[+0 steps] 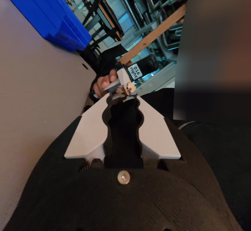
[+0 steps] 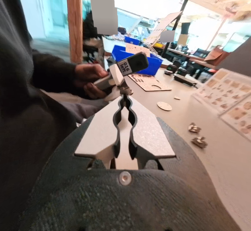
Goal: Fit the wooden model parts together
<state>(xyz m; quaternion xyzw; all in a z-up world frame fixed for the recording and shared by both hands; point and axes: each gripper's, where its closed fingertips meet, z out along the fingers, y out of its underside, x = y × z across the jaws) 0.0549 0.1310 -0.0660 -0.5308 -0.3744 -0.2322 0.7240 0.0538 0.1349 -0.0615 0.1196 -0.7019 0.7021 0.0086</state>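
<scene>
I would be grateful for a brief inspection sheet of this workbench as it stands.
Surface: grey table, much of it bare.
Handled things: small wooden assembly, held above the table edge.
Clutter: perforated plywood sheet, wooden disc, small scrap, two small wooden pieces, pale parts sheets, blue bin, black devices.
Grippers: right hand-held gripper pinches the wooden assembly at its tips; left hand-held gripper is open, its tips right by that assembly.
Cables: nothing seen.
Surroundings: wooden post, crowded benches behind.
</scene>
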